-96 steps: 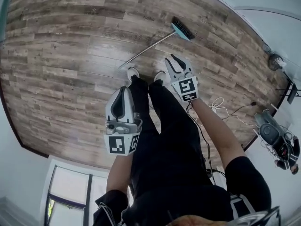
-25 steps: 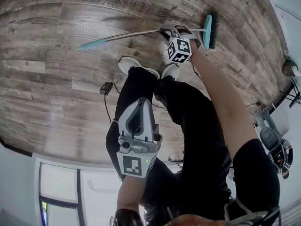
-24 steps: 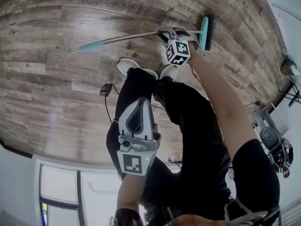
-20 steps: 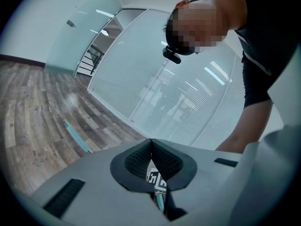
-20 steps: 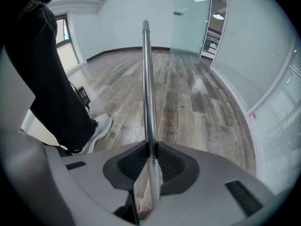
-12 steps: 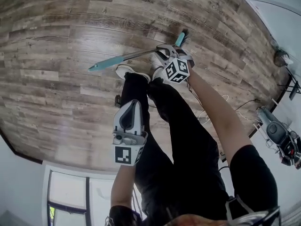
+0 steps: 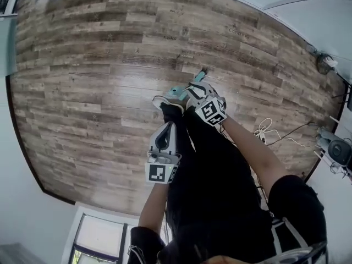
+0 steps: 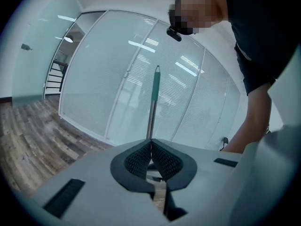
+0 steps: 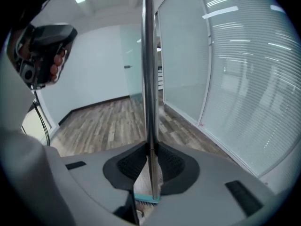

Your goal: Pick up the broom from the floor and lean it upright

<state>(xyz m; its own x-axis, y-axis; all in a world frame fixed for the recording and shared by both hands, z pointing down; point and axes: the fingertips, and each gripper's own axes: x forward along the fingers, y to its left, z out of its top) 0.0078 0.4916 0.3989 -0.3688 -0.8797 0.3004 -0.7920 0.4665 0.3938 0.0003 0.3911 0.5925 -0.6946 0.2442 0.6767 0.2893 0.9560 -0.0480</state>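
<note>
Fingers of the left gripper are pressed together and empty beside the person's leg. Just beyond, the right gripper clamps the broom by its shaft. The broom is upright over the floor's middle, no longer level as a second ago. A glass wall stands behind, and cables lie near the floor's right edge.

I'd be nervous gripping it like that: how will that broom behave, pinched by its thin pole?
Probably stiff: the broom has a metal pole rising straight from the right gripper without bowing. Likely slippery and apt to swivel, being shiny, round and pinched from two sides only. Most of its length stands above the grip, so it may tip.
</note>
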